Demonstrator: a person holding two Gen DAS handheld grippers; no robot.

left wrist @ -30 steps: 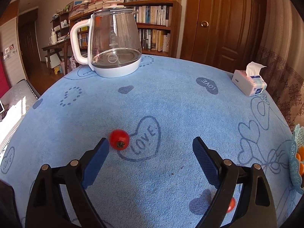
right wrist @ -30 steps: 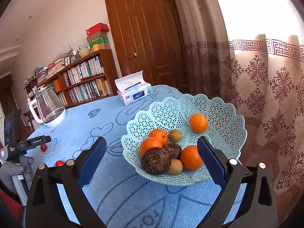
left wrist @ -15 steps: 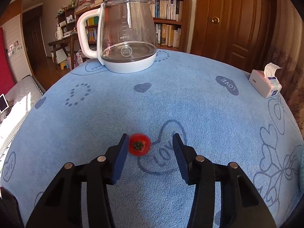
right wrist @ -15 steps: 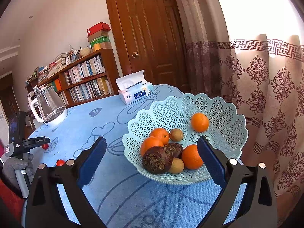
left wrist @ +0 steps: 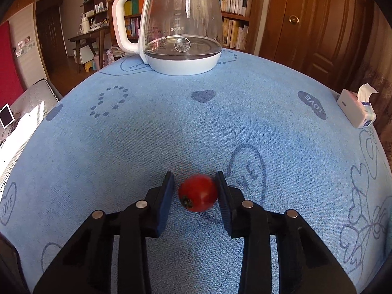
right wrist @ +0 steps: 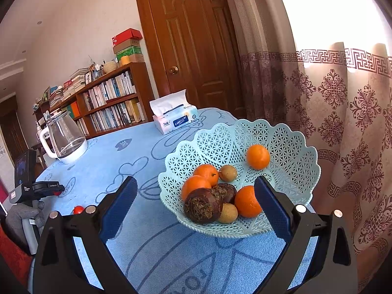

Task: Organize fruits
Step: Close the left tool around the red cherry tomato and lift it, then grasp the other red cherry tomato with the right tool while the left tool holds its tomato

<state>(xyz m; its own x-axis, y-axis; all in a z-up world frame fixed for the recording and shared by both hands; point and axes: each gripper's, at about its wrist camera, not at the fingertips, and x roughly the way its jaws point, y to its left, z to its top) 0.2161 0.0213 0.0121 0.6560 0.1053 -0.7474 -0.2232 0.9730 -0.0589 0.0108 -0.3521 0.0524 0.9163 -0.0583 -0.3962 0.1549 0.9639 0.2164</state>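
While right pad touches, tomato [left wrist: 198, 192] sits between left tongs [left wrist: 194, 186].

Two tomatoes, small and red: first tomato [left wrist: 198, 193], second tomato [right wrist: 78, 209].

Four oranges in all: orange [right wrist: 258, 156], orange [right wrist: 205, 171], orange [right wrist: 195, 186], orange [right wrist: 247, 202].

Two small brown fruits: brown fruit [right wrist: 227, 173], brown fruit [right wrist: 229, 213].

Two dark purple fruits, rough-skinned: purple fruit [right wrist: 202, 205], purple fruit [right wrist: 227, 191].

Eight pieces of fruit counted in the basket [right wrist: 289, 147]; one basket only.

One glass kettle [left wrist: 182, 24]. One tissue box [right wrist: 175, 120]. One blue tablecloth [left wrist: 196, 127]. One bookshelf [right wrist: 110, 103]. One wooden door [right wrist: 193, 49].

Two grippers: left gripper [left wrist: 194, 176], right gripper [right wrist: 195, 179], two fingers each.
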